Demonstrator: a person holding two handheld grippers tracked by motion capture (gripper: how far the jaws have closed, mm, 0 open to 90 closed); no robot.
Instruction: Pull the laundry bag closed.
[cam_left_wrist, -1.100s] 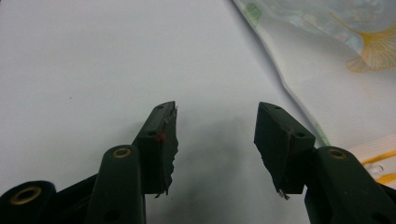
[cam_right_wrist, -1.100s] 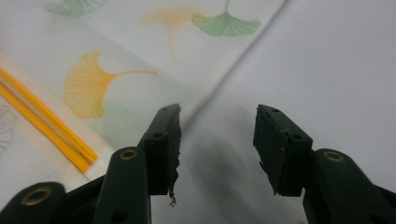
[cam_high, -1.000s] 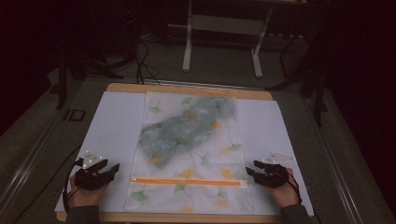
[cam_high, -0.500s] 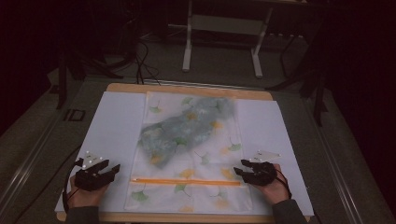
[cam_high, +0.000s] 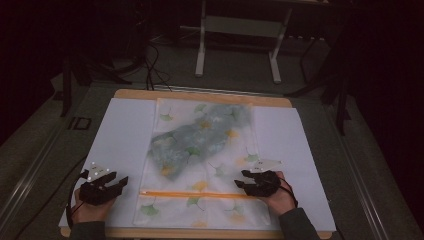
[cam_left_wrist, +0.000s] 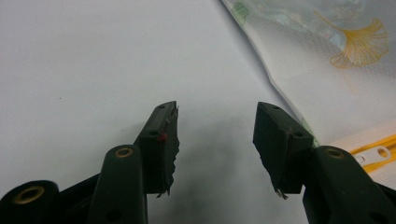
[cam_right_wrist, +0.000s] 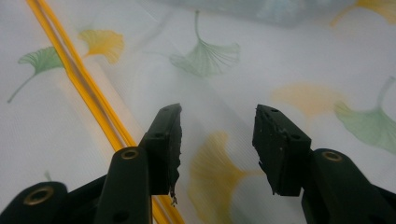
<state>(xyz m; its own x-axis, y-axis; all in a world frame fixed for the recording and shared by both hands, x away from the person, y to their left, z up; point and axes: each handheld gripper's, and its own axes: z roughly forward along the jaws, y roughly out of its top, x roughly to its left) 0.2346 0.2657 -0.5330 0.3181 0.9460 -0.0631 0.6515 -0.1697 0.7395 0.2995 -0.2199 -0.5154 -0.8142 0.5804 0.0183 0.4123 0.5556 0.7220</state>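
Lying under right tongs (cam_right_wrist: 217, 126): leaf-print bag (cam_right_wrist: 289, 65).

The mesh bag (cam_high: 202, 165) lies flat on the sheet (cam_high: 122, 140) that covers the desk (cam_high: 200, 95), between the two tools. The left tool (cam_high: 121, 183) rests on the sheet just left of the bag's near corner. The right tool (cam_high: 240, 180) sits over the bag's near right part, its zipper (cam_high: 195, 194) running leftward from it towards the left tool.
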